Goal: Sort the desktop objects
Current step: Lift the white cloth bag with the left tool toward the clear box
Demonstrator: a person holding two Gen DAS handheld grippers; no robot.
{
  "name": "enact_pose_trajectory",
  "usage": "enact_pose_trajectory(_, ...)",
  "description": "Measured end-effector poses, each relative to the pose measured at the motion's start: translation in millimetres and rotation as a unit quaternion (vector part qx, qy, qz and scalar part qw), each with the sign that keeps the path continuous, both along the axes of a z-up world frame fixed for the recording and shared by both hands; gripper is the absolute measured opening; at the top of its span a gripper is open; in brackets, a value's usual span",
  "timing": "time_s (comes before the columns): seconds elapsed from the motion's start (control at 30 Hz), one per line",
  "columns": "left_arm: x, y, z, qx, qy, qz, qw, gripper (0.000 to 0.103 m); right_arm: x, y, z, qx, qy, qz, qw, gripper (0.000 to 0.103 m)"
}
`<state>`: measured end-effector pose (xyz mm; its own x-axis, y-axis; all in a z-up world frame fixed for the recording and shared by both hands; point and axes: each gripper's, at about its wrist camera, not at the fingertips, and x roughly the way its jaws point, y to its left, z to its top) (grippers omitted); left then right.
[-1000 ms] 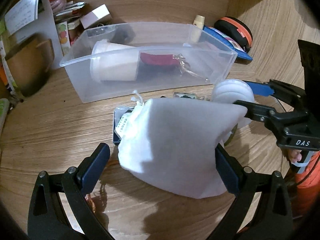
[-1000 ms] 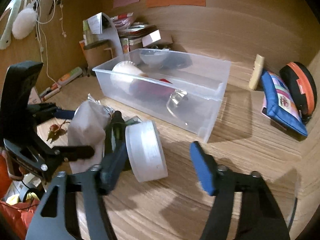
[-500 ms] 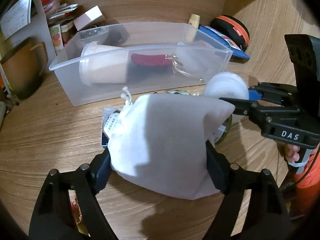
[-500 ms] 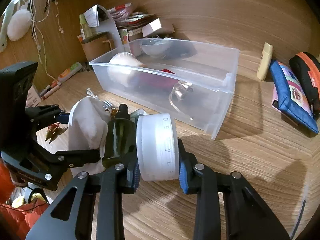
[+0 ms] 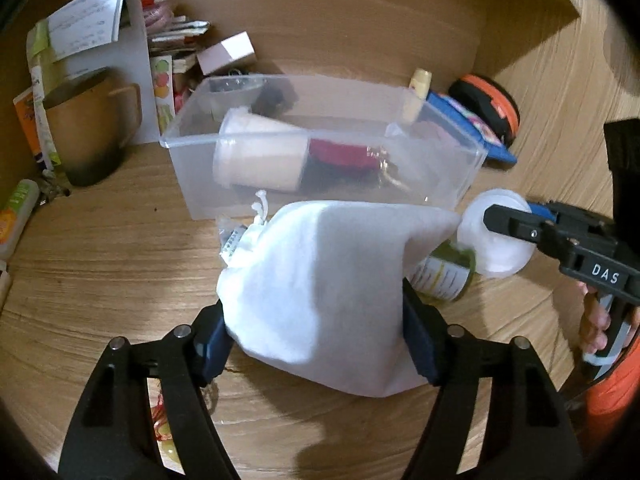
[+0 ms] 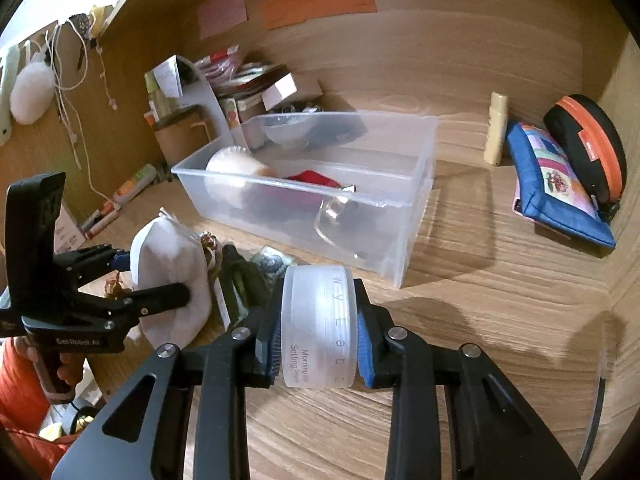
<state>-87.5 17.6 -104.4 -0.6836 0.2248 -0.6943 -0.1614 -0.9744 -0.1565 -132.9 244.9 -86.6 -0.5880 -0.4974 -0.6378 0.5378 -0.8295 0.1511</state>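
Observation:
A white drawstring pouch (image 5: 328,280) sits between the pads of my left gripper (image 5: 316,332), just above the wooden desk. The jaws are closing and both pads press into the cloth. My right gripper (image 6: 318,340) is shut on a white round jar (image 6: 320,304), holding it by its flat ends. In the left wrist view the jar (image 5: 496,248) hangs to the right of the pouch. A dark green bottle (image 6: 240,280) lies on the desk between the two. Behind them stands a clear plastic bin (image 6: 416,200) with a white cup (image 5: 260,156), a red item and other small things inside.
A brown mug (image 5: 92,140) and a stack of papers and boxes stand at the back left. A blue pouch (image 6: 560,192), a black and orange case (image 6: 588,144) and a cream tube (image 6: 496,128) rest against the right wall. A hand grips each gripper's handle.
My left jaws closed in on the white pouch from wide open. My right jaws shut on the white jar and raised it slightly off the desk.

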Motion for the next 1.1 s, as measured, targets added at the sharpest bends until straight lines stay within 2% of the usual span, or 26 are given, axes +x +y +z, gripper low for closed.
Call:
enact_pose_trajectory(0.53,19,-23,48,0.001,0.068,0.017,0.9976,0.072,11,8,37,-0.020,0.038,-0.016,0.999,0.027)
enact_pose_trajectory(0.57,20,-25,52,0.000,0.073,0.019,0.9971,0.056,12,7,40,-0.020,0.040,-0.017,0.999,0.027)
enact_pose_trajectory(0.6,18,-27,54,0.001,0.069,0.016,0.9975,0.051,11,7,41,-0.021,0.042,-0.017,0.999,0.027)
enact_pose_trajectory(0.67,15,-33,57,0.019,0.061,0.010,0.9979,0.047,11,5,45,-0.022,0.046,-0.017,0.999,0.027)
enact_pose_trajectory(0.8,8,-35,56,0.006,0.058,0.012,0.9982,0.042,10,-2,51,-0.022,0.053,-0.013,0.998,0.027)
enact_pose_trajectory(0.87,7,-35,54,0.013,0.054,0.003,0.9984,0.022,10,-5,51,-0.021,0.053,-0.011,0.998,0.027)
enact_pose_trajectory(0.93,6,-36,55,0.026,0.053,-0.009,0.9982,0.013,8,-8,51,-0.022,0.051,-0.010,0.998,0.027)
enact_pose_trajectory(1.1,7,-35,54,0.013,0.050,-0.012,0.9986,0.013,6,-14,50,-0.018,0.047,-0.005,0.999,0.027)
